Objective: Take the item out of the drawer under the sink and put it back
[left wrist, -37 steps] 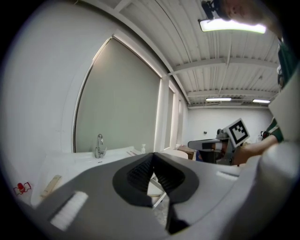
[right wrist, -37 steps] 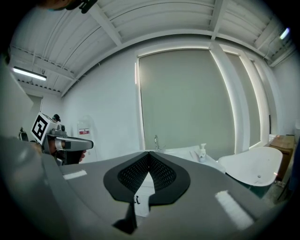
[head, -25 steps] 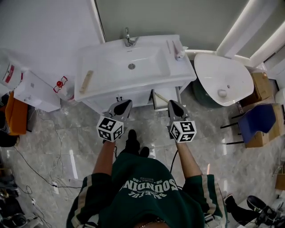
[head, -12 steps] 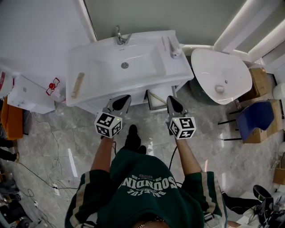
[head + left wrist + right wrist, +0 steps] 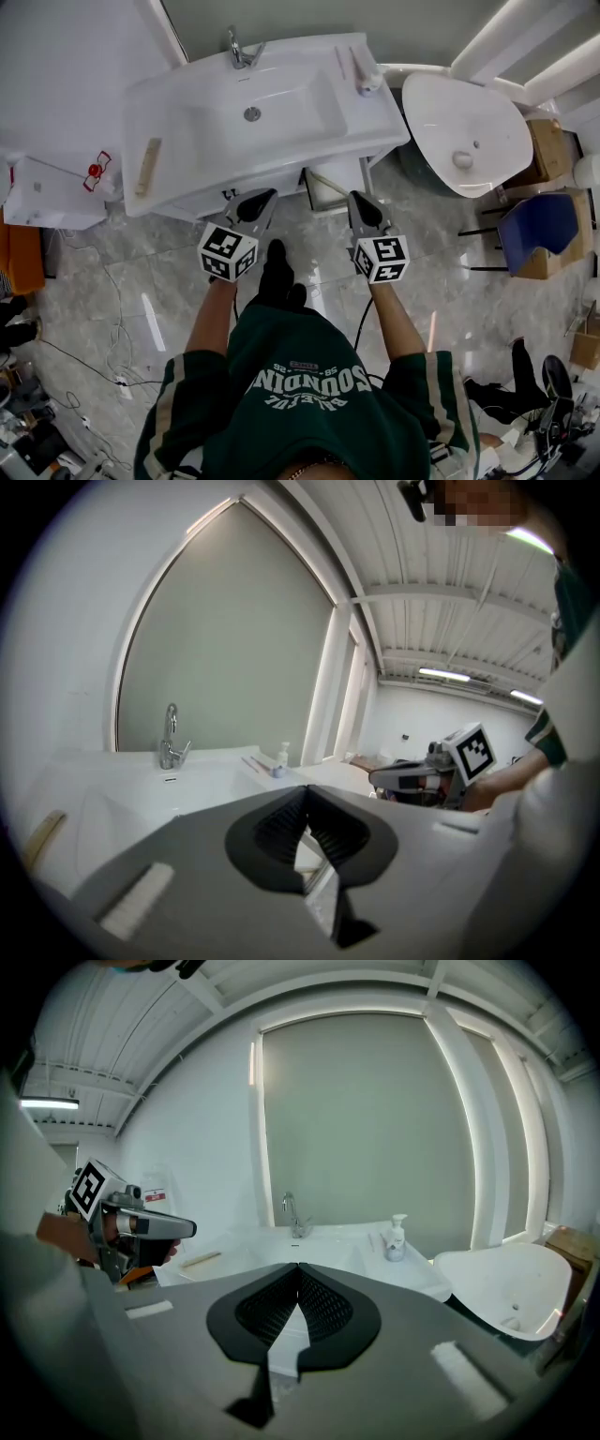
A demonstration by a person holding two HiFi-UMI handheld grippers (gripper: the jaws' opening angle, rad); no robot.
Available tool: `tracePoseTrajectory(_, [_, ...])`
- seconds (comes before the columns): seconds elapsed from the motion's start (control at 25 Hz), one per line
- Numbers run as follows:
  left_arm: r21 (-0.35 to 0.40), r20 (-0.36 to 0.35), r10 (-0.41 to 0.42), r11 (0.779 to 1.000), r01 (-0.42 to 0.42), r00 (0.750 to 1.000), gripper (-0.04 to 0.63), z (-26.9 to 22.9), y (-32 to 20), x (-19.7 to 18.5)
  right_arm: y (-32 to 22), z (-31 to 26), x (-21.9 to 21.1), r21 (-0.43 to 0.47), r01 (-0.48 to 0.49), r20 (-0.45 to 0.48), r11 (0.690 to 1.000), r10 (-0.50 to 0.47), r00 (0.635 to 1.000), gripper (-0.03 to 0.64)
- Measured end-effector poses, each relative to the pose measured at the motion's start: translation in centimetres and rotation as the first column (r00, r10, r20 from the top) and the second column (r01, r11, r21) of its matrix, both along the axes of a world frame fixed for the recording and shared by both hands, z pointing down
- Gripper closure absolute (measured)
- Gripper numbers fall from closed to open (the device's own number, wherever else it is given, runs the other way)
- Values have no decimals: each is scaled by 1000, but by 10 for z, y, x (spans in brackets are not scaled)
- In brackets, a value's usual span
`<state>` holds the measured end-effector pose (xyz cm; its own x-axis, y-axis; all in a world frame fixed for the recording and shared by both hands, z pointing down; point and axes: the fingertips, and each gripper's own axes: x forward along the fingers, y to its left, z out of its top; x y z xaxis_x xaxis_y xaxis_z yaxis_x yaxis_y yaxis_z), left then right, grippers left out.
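Left hand-held gripper [image 5: 262, 196] — jaws together, empty | right hand-held gripper [image 5: 355, 198] — same | both tipped slightly down toward sink [image 5: 281, 150]

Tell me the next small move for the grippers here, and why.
Probably bring the right gripper down to the front of the cabinet under the sink and open its jaws. Both it and the left gripper are shut and empty, held short of the cabinet, and nothing has been taken out yet.

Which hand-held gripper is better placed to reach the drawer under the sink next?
Right, probably: the right hand-held gripper sits before the opening under the sink, while the left hand-held gripper faces the cabinet front. Both are shut.
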<state>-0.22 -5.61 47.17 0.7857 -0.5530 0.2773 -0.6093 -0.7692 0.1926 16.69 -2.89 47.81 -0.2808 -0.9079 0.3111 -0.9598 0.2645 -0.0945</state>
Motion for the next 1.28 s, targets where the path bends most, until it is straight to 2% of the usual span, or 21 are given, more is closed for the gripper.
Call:
tracePoseTrajectory(0.44, [-125, 28, 46, 991, -42, 999, 546, 68, 8, 10, -1, 87, -19, -166, 36, -27, 985, -41, 999, 610])
tracePoseTrajectory(0.64, [-150, 49, 62, 987, -54, 997, 546, 92, -1, 13, -13, 129, -20, -246, 51, -64, 968, -69, 996, 546])
tracePoseTrajectory(0.84, [-196, 50, 73, 979, -62, 996, 546, 119, 0, 21, -26, 173, -15, -308, 83, -111, 948, -122, 986, 511])
tracePoseTrajectory(1.12, [-229, 85, 97, 970, -75, 992, 546, 151, -13, 23, -59, 251, 8, -432, 105, -245, 896, -229, 942, 497])
tracePoseTrajectory(1.28, [-253, 104, 102, 965, -73, 989, 546, 166, -17, 19, -69, 300, 16, -508, 117, -259, 853, -281, 924, 469])
